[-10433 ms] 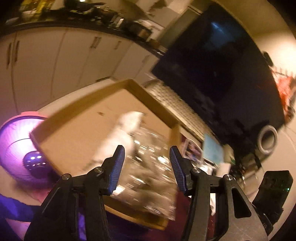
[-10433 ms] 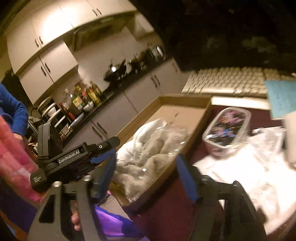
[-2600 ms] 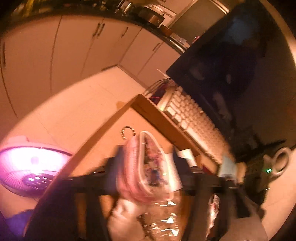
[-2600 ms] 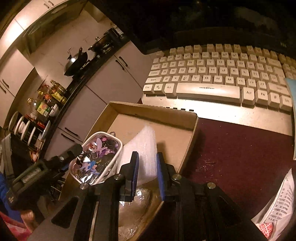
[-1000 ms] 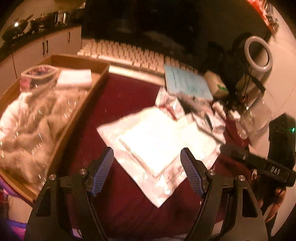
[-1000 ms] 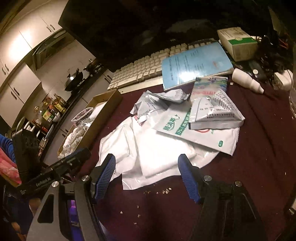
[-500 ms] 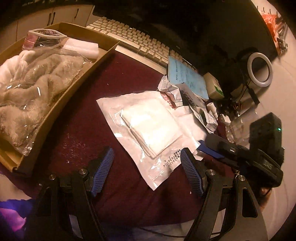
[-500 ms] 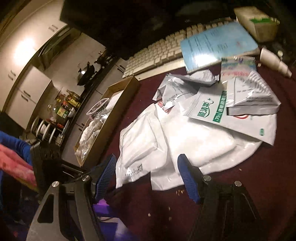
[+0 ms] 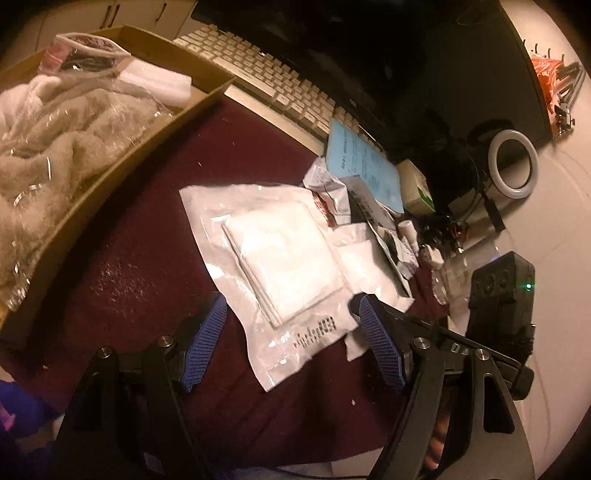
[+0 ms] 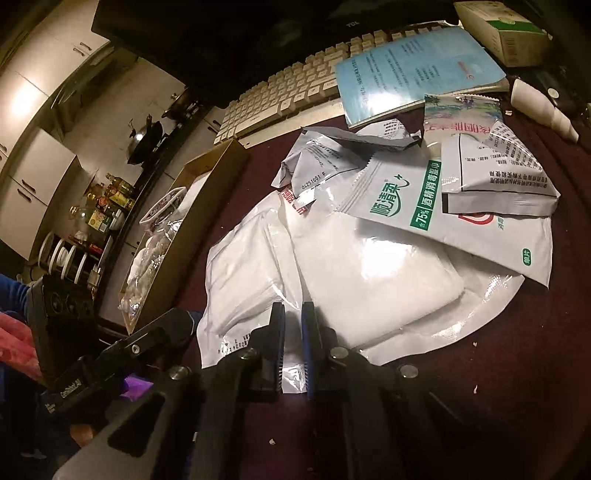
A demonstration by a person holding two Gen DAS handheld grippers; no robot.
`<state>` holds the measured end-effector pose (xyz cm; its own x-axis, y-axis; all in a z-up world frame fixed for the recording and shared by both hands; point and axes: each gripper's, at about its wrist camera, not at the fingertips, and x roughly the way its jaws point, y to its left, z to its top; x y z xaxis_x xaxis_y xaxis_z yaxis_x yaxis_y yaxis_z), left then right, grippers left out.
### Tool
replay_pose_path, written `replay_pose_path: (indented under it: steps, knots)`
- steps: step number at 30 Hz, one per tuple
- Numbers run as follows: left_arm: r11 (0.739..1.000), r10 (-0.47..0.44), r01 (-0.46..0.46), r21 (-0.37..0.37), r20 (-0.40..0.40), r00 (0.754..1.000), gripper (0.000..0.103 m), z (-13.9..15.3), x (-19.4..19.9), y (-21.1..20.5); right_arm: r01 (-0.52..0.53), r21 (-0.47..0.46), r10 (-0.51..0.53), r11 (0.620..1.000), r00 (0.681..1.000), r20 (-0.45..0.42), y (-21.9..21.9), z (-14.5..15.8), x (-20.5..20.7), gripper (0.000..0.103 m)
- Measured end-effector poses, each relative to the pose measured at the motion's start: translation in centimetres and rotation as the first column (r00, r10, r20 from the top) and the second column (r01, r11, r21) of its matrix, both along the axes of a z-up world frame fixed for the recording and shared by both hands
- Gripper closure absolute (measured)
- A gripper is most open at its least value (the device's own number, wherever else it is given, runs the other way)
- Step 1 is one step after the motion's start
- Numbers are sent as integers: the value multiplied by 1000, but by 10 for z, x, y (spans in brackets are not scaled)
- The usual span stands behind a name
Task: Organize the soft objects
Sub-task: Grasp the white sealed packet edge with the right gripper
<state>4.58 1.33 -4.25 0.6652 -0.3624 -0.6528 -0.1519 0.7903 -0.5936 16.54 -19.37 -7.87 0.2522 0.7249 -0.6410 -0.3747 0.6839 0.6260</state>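
Note:
Two clear plastic bags of folded white cloth lie overlapping on the dark red mat. The nearer bag [image 9: 280, 254] [image 10: 243, 273] lies between the fingers of my open left gripper [image 9: 291, 332], which hovers at its near edge. My right gripper [image 10: 291, 328] is shut on the near edge of the second bag [image 10: 369, 273]. A cardboard box [image 9: 122, 147] [image 10: 199, 192] at the left holds a bagged grey fluffy cloth [image 9: 55, 140], a white foam piece [image 9: 155, 79] and a small patterned pouch [image 9: 85, 44].
Several printed sachets [image 10: 443, 192] lie on the far part of the bags. Behind are a blue booklet [image 10: 413, 74], a white keyboard [image 9: 258, 81], a dark monitor, a green-white carton [image 10: 502, 29], small bottles [image 10: 539, 103] and a ring light [image 9: 513, 164].
My right gripper went from wide open to shut on the edge of the second bag. My left gripper came a little lower and closer to the nearer bag, still open.

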Motion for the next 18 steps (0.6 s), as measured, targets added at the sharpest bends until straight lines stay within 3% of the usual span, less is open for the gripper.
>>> replay_pose_path:
  steps: [7,12,15,18]
  knots:
    - [998,-20,16,-63,-64,998,28,1,-9,6,0,16,0,1000,1000,-14,-3,-3,4,100]
    - [990,5,-11,-139,-44,999,29,-3,1,8,-4,-11,4,1000,1000,14,0,1,1,100]
    - [975,16,-27,-222,-53,998,42,-8,4,17,-3,-10,3,1000,1000,17,0,1,0,100]
    - [950,11,-24,-313,-44,999,47,-13,3,27,1,-1,-1,1000,1000,13,-3,0,2,100]
